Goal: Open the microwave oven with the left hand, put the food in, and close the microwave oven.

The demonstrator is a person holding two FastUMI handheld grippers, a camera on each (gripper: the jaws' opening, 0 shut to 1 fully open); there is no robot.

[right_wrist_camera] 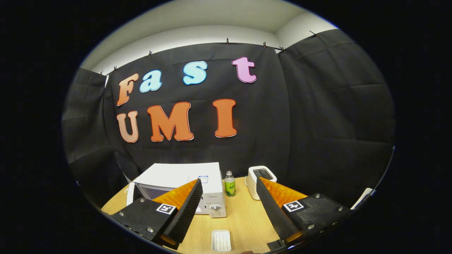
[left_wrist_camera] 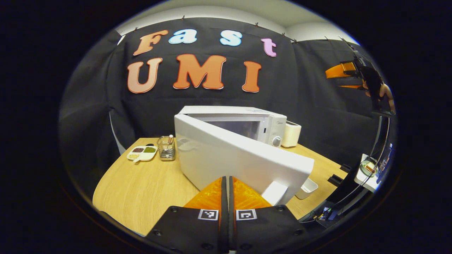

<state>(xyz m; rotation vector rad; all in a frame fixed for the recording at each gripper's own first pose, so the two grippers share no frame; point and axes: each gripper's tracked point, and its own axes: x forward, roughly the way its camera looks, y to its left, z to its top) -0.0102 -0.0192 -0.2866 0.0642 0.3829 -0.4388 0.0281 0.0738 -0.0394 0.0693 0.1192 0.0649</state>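
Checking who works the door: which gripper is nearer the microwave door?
Left. The left gripper sits right at the microwave door; the right gripper hangs higher, farther back.

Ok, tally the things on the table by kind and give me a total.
Appliances: 2, the microwave oven and the toaster.
Bottles: 1, the green-labelled bottle.
Dishes and trays: 2, the divided dish and the small white tray.
Wire holders: 1, the utensil holder.
Total: 6.
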